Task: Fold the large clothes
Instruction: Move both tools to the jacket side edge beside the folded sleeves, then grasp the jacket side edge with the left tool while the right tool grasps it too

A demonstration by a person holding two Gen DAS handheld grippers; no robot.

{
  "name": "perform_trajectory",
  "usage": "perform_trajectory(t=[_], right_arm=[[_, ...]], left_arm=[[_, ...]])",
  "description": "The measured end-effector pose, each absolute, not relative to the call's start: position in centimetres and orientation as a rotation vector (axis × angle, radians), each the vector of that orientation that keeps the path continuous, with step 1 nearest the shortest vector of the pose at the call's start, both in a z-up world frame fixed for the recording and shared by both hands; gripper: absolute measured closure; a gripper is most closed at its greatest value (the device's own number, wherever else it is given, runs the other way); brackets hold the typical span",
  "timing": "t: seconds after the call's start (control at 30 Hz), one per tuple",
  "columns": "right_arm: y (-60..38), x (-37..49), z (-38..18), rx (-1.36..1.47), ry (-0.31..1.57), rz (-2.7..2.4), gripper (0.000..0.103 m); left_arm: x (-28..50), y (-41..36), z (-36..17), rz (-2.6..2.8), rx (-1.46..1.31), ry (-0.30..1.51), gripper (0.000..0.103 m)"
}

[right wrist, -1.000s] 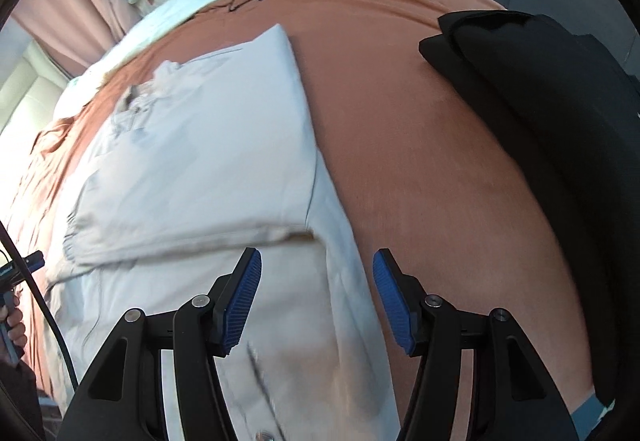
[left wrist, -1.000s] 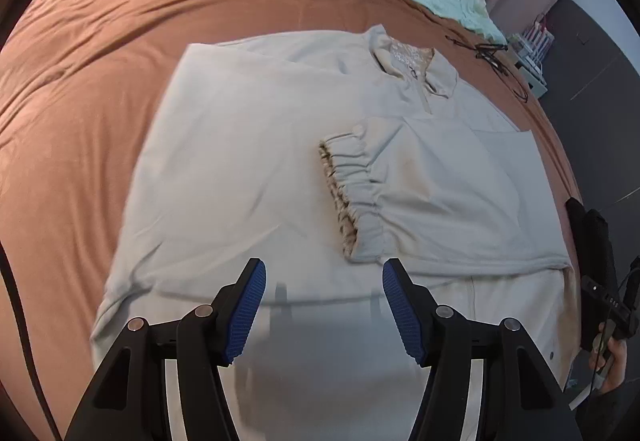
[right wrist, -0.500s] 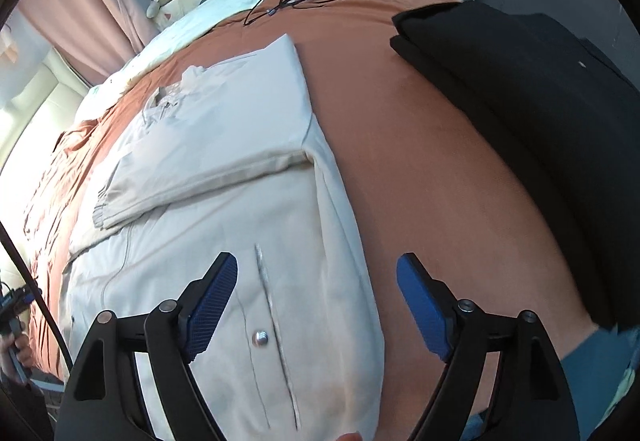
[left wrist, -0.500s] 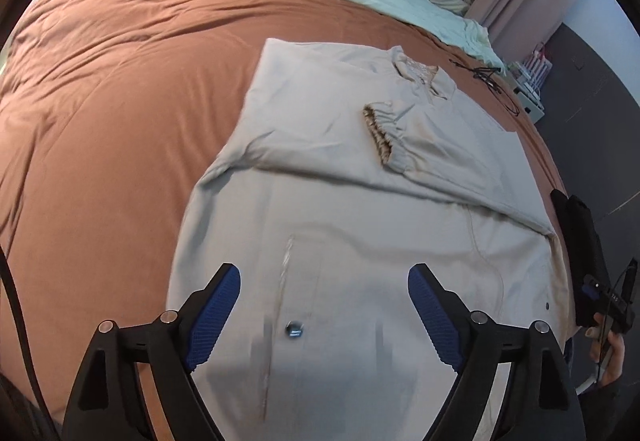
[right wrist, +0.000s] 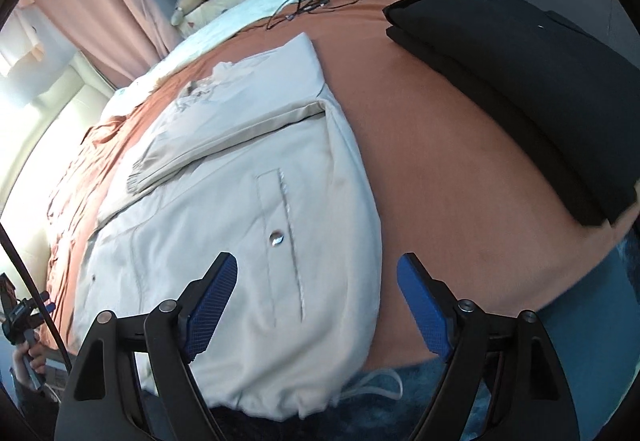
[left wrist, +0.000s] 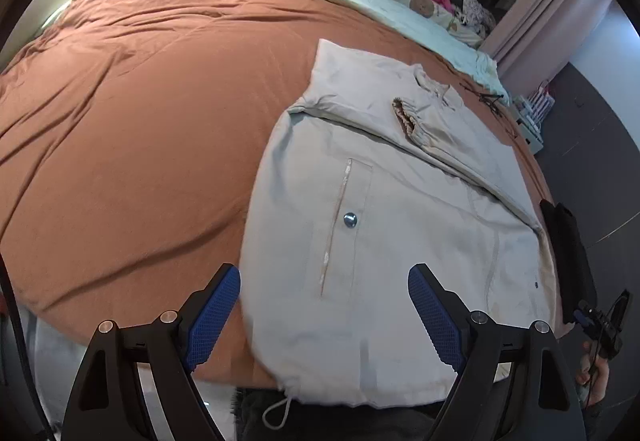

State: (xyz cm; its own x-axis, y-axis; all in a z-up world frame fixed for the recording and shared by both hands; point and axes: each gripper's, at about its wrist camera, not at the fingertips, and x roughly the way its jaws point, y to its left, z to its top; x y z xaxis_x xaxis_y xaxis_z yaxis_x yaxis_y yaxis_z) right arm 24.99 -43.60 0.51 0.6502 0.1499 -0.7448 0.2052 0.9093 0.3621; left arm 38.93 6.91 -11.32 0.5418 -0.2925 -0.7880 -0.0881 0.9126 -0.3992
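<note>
1. Both grippers have pulled back from the upper part of the beige jacket [left wrist: 400, 225] to its hem at the near edge of the bed [left wrist: 132, 145]; a second ago they hung over the folded sleeve [left wrist: 436, 137], and now the pocket snap [left wrist: 350, 219] and the hem drawstring [left wrist: 276, 411] lie just ahead of them.

2. The left gripper [left wrist: 324, 315] has spread wider over that second and pinches nothing; its blue pads [left wrist: 212, 315] hang over the jacket's near left corner, apart from the cloth.

3. The right gripper [right wrist: 314, 307] is likewise spread and empty, poised over the jacket's [right wrist: 240, 241] near right corner, with the snap [right wrist: 276, 237] just beyond its pads.

4. The jacket lies flat on the rust-brown bed cover, collar toward the pillows, one sleeve [right wrist: 224, 137] already folded across the chest with its elastic cuff near the middle.

5. Reading the change: the sleeve step looks finished, and the hands seem set to take the hem corners and fold the lower half up toward the collar. That is a judgement, not yet a grasp.

6. No basket, box or drawer for the clothes is open in view. A black garment [right wrist: 516, 85], already folded, rests on the bed well to the jacket's right; a cable [right wrist: 316, 3] lies near the pillows.
</note>
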Motion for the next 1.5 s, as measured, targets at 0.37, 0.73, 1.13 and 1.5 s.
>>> perform_trajectory(t=[0.37,0.73,1.13,1.5], right_arm=[[-43.7,19.0,-0.8,0.471,0.853,-0.026,0.022],[-44.0,19.5,-4.2,0.542,0.854,0.014,0.022],[-45.8,23.1,-8.0,0.651,0.836,0.046,0.022],[-47.8,22.9,-10.1,0.854,0.782,0.242,0.023]], left_arm=[[33.4,10.3,-13.6,-0.148,-0.512,0.967,0.016],[33.8,12.1,-19.1,-0.207,-0.663,0.987,0.025],[39.7,11.1,-21.0,-0.265,-0.681,1.035,0.038],[41.0,10.7,-22.2,-0.372,-0.828,1.058,0.048]])
